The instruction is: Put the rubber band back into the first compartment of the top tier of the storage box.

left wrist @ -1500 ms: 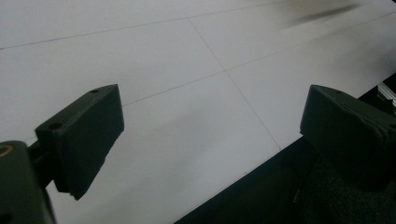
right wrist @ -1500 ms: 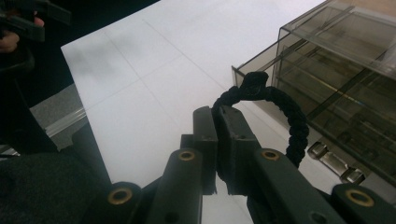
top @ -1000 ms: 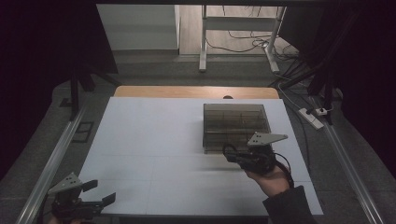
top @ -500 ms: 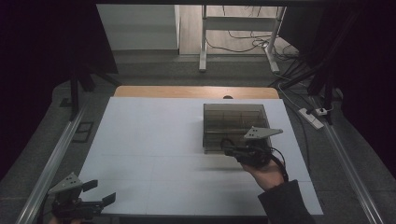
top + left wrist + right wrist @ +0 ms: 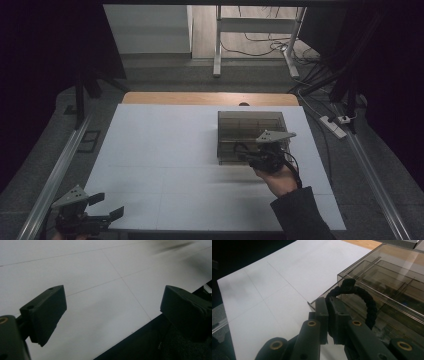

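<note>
A smoky clear plastic box [image 5: 250,125] with several divided compartments stands on the right half of the white table [image 5: 165,150]. My right gripper [image 5: 246,155] sits at the box's near edge, shut on a black braided loop [image 5: 240,148]. In the right gripper view the loop [image 5: 367,302] arches from between the shut jaws of the right gripper [image 5: 327,305] over the box's near corner, with the box [image 5: 387,272] just beyond. My left gripper [image 5: 107,205] hangs open at the table's front left corner. Between its fingers, the left gripper [image 5: 112,307] holds nothing.
Metal rails [image 5: 55,170] run along both sides of the table. A power strip [image 5: 332,125] and cables lie on the floor at the right. A wooden tabletop edge [image 5: 200,98] shows behind the white surface.
My right gripper has moved a little farther away, up to the box's near edge, with the loop still in it. The left gripper has stayed put.
</note>
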The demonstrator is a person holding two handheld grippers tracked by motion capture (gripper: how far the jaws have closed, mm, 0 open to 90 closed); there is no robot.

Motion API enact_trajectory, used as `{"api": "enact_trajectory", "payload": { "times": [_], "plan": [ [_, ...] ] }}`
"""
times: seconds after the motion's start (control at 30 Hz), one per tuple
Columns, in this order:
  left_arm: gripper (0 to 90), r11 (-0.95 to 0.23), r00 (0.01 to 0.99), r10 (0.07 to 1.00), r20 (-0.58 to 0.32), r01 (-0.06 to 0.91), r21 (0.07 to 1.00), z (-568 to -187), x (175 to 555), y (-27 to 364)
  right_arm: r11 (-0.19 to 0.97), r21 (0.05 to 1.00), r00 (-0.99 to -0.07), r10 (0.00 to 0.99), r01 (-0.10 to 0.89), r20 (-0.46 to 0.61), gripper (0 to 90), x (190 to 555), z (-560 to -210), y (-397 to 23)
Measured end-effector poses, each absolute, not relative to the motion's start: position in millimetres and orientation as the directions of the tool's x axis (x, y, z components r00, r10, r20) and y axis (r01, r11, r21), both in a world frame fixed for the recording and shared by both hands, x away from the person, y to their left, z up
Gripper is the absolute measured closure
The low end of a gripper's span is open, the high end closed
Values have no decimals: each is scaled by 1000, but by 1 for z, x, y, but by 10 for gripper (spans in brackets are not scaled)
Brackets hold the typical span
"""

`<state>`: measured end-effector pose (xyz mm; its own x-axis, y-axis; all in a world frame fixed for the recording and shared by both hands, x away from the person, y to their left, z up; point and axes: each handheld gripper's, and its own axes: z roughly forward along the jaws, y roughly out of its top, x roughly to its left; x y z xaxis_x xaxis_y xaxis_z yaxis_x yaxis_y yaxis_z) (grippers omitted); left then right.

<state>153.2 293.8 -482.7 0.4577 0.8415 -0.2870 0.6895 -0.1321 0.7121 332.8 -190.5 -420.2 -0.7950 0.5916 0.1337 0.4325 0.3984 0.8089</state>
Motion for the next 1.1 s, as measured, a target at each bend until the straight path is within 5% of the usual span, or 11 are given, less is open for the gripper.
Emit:
{"api": "enact_trajectory", "payload": {
  "times": [1.1],
  "plan": [
    [70, -133, 452, 846, -282, 692, 710, -483, 153, 293, 476, 764, -807, 583, 437, 98, 835, 351, -439, -160]
  ]
}}
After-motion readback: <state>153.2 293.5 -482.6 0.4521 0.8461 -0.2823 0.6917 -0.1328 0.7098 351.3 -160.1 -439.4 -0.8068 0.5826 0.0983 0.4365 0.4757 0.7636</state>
